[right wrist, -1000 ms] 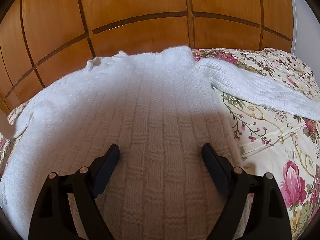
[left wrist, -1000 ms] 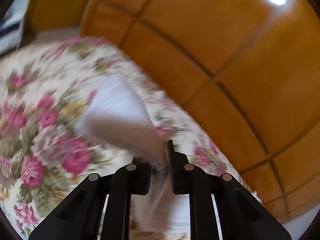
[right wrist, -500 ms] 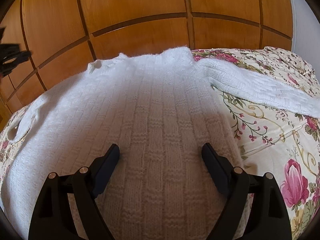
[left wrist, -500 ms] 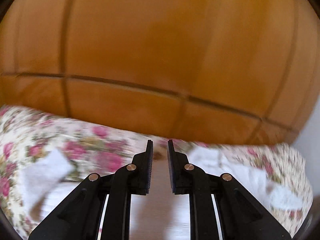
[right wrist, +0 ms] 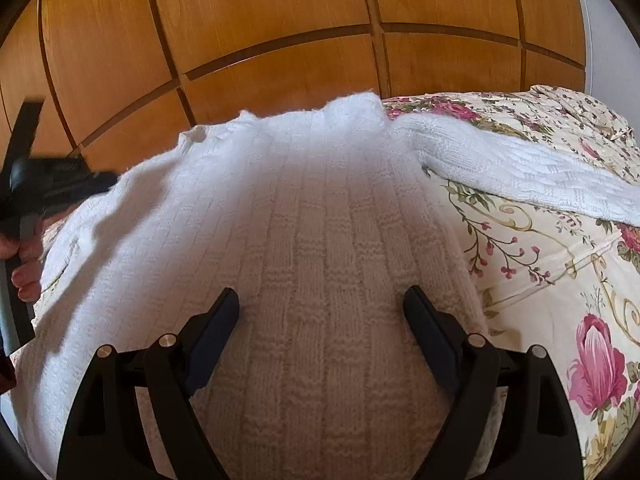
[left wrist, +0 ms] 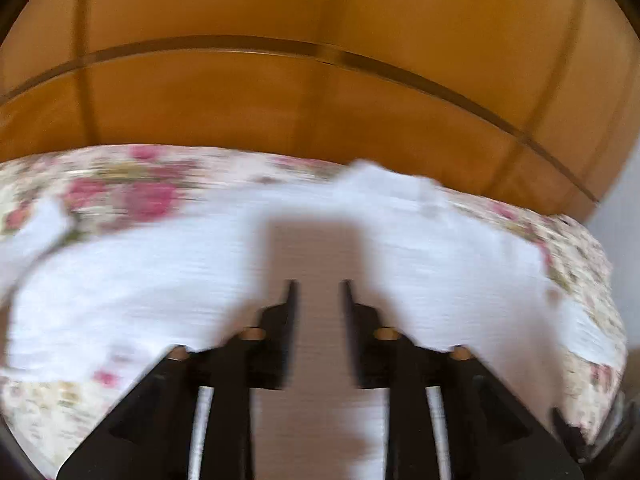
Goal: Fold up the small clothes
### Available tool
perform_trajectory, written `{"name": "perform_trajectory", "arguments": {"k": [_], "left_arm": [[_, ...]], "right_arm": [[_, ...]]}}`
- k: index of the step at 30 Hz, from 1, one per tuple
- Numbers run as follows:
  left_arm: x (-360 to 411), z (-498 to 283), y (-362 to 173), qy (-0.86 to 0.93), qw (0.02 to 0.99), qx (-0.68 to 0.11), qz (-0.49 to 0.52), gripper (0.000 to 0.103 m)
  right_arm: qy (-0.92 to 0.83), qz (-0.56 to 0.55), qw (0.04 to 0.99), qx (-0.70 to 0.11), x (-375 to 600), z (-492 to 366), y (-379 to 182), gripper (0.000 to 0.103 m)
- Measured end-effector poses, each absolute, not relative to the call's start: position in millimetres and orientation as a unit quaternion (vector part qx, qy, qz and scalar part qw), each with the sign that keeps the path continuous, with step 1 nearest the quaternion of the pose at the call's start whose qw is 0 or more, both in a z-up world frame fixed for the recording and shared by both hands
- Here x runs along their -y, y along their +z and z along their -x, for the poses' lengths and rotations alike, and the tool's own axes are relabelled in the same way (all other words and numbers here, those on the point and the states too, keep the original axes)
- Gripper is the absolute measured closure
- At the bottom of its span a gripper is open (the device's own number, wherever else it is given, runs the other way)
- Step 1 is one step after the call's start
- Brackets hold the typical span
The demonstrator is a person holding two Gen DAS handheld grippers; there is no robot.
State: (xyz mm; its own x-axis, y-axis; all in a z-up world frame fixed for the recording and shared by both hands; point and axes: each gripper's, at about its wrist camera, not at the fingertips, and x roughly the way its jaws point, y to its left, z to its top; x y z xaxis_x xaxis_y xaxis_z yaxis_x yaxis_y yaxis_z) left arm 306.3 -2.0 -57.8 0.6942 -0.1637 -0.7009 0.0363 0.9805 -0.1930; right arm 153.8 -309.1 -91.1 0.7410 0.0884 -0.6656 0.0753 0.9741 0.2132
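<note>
No text, label, brand, number or sign can be read in either view.

The sweater (right wrist: 320, 240) is lying on the bedspread (right wrist: 560, 280), collar at twelve o'clock toward the wardrobe (right wrist: 280, 20) standing behind the bed. One sleeve (right wrist: 520, 172) is stretching toward three o'clock across the bedspread.
</note>
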Motion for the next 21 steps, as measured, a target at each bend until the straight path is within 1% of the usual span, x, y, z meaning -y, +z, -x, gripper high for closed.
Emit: {"name": "perform_trajectory", "arguments": {"k": [1, 2, 3, 5, 11, 15, 17, 20, 21], "left_arm": [[-13.4, -305.2, -55.4, -0.040, 0.920, -0.381, 0.083, 0.052], [-40.0, -301.8, -51.8, -0.012, 0.928, -0.363, 0.085, 0.041], [-57.7, -298.4, -48.8, 0.009, 0.933, -0.350, 0.082, 0.038], [-93.0, -295.6, -45.7, 0.050, 0.937, -0.339, 0.074, 0.037], [-190.2, -306.1, -61.7, 0.143, 0.912, -0.382, 0.051, 0.037], [-214.3, -316.0, -87.0, 0.114, 0.897, -0.426, 0.035, 0.037], [-211.8, -315.4, -95.2, 0.090, 0.898, -0.431, 0.029, 0.037], [-208.0, -313.7, -103.5, 0.087, 0.900, -0.426, -0.020, 0.038], [-205.4, -315.1, -103.1, 0.086, 0.899, -0.428, -0.026, 0.050]], "right_arm": [[0.003, -0.113, 0.926, -0.360, 309.0, -153.9, -91.2, 0.018], [0.003, -0.113, 0.926, -0.360, 308.7, -154.1, -91.1, 0.018], [0.003, -0.113, 0.926, -0.360, 308.8, -154.2, -91.2, 0.018], [0.003, -0.112, 0.926, -0.360, 308.6, -154.1, -91.4, 0.018], [0.002, -0.113, 0.926, -0.360, 308.4, -154.1, -91.2, 0.018], [0.002, -0.111, 0.926, -0.362, 308.4, -155.0, -91.6, 0.018], [0.002, -0.111, 0.926, -0.361, 308.3, -155.0, -91.6, 0.018], [0.002, -0.111, 0.926, -0.361, 308.4, -155.0, -91.6, 0.018], [0.002, -0.111, 0.926, -0.361, 308.5, -155.0, -91.6, 0.018]]}}
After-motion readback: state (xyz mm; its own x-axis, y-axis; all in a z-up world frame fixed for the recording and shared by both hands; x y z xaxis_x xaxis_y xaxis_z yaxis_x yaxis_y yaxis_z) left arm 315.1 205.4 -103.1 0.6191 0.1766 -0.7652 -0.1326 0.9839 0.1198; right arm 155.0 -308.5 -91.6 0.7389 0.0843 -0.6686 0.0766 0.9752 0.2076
